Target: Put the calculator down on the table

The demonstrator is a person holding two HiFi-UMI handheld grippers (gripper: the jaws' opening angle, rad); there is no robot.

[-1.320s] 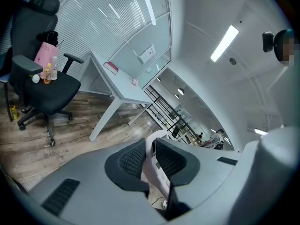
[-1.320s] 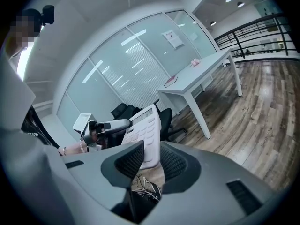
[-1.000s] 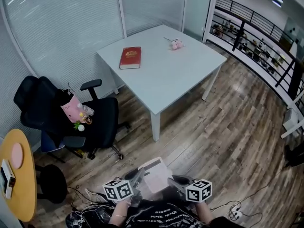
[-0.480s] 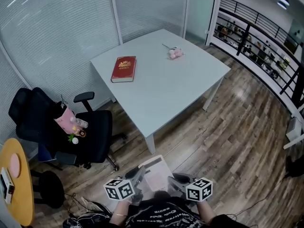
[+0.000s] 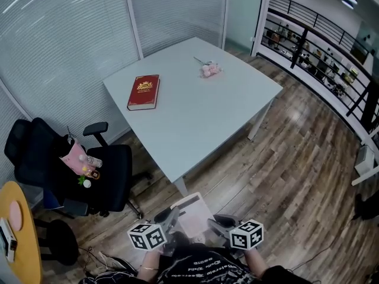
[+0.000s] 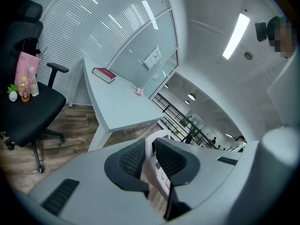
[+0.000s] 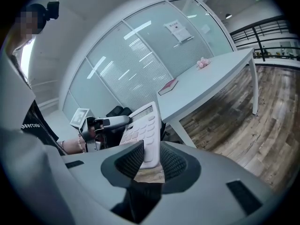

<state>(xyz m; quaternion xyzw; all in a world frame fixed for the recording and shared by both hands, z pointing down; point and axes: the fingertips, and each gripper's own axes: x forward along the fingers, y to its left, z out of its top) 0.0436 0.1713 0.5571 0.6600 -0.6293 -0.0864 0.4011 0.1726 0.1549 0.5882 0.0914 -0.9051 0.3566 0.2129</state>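
You are carrying the calculator (image 5: pixel 193 216) in the air at 6 o'clock in the head view, low against your body and pinched from 2 sides. The left gripper (image 6: pixel 150 154) has its fingers (image 6: pixel 130 159) drawn to a narrow gap and clamped on 1 thin edge. The right gripper (image 7: pixel 151 162) has its fingers (image 7: pixel 128 164) slightly wider, clamped on the opposite side near the keys. The tabletop (image 5: pixel 195 117) lies at 12 o'clock, well apart from the calculator, and only wood floor (image 5: pixel 284 170) is under your load.

Both holds are on narrow rims. If your 2 hands drift apart or 1 wrist twists, the case could lever out of a pinch and fall. Releasing right at the tabletop's near corner could also let it tip off. The red book (image 5: pixel 144 92) at 10 o'clock and the pink toy (image 5: pixel 208 70) at 1 o'clock sit far back, so they should not crowd the landing.

The head view crops both grippers at its lower border, and your shirt covers the calculator's near end. The left gripper view shows the calculator edge-on only, so how deep those fingers bite cannot be told. The display is unreadable.
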